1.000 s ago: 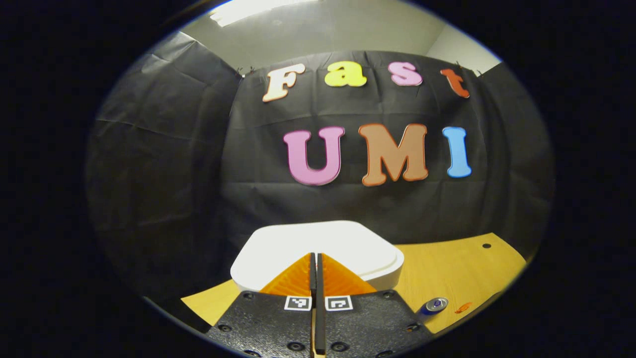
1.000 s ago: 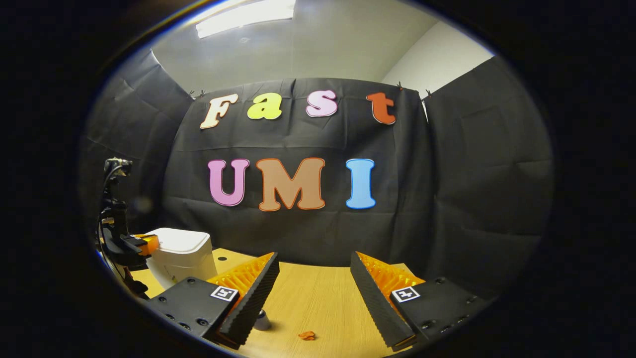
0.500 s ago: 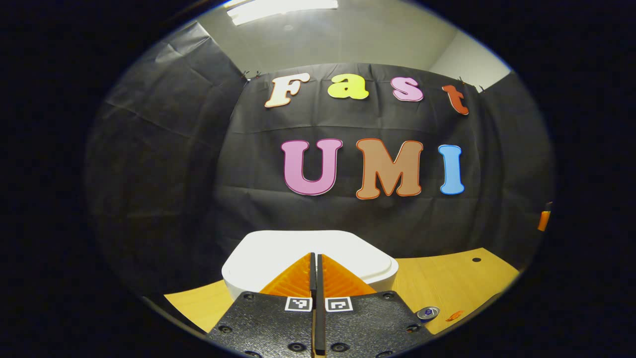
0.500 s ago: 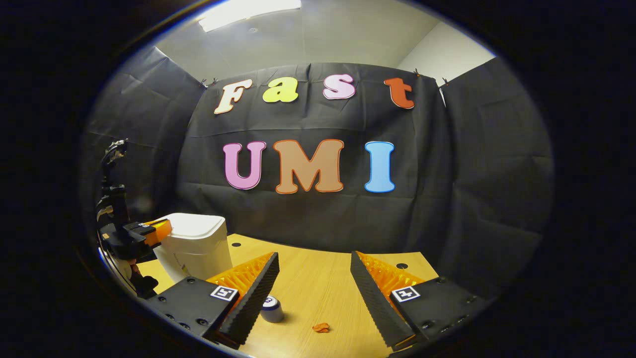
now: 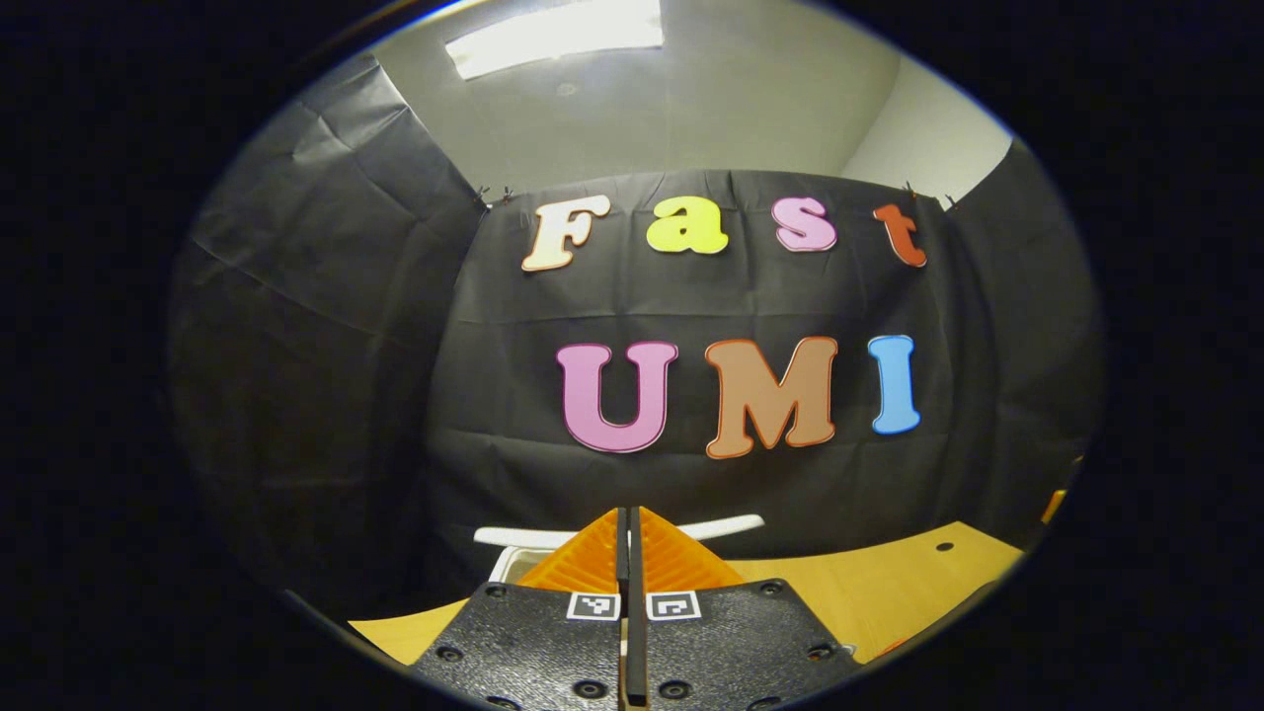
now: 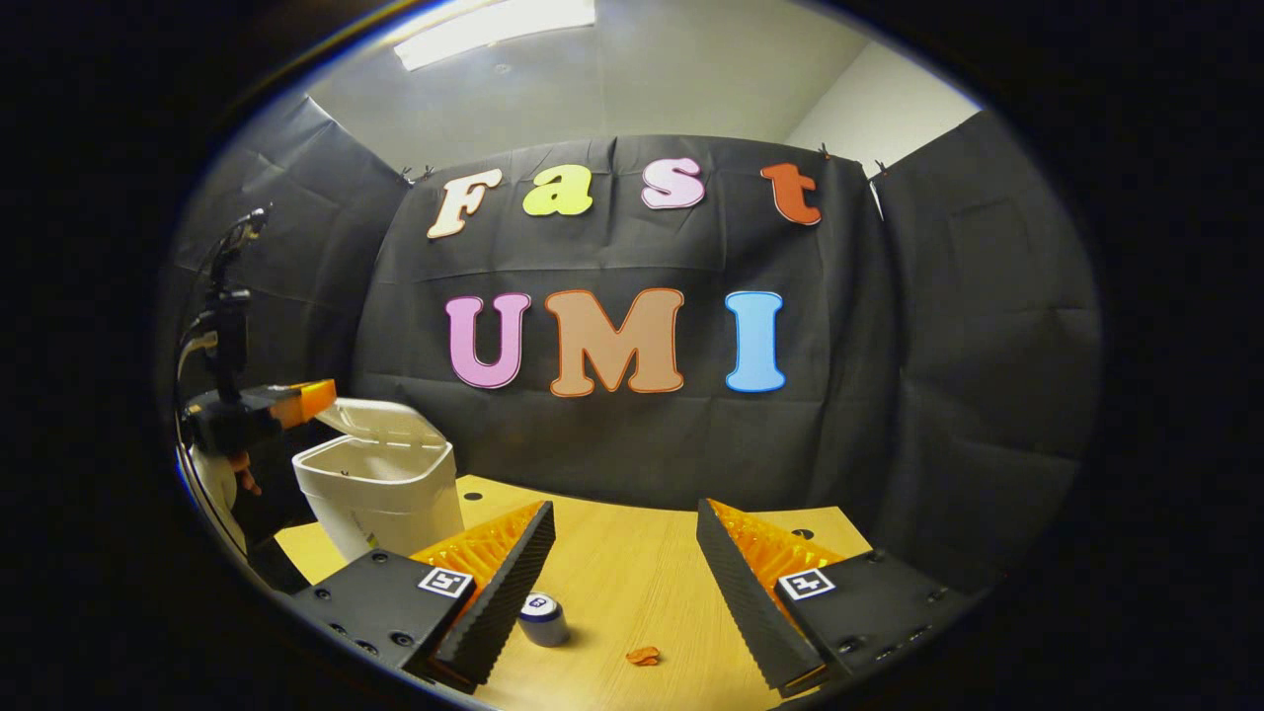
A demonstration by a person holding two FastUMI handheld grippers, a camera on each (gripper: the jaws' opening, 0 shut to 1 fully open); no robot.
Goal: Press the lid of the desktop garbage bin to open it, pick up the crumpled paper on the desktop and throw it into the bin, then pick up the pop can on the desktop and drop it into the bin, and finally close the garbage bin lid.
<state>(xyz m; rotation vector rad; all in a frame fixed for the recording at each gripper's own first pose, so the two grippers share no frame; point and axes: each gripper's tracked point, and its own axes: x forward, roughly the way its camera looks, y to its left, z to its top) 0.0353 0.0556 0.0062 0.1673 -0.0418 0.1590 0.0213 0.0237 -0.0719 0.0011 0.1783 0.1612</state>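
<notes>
White plastic bin lid up: step one done. My left tool pressed together, right tool spread, empty. Orange crumpled paper and blue-white pop can on wooden counter; lid closing last.

One bin, one pop can, one crumpled paper, two grippers.

— Where's the garbage bin?
— A white tub standing upright at the left of the bench. Its lid is raised and tilted back, so the mouth is open.
— And from the left gripper view?
— The lid shows edge-on as a thin white strip above the rim.
— The pop can?
— Upright on the bench, in front of the bin and to its right.
— The crumpled paper?
— A small orange scrap lying flat, near the can on its right, apart from it.
</notes>
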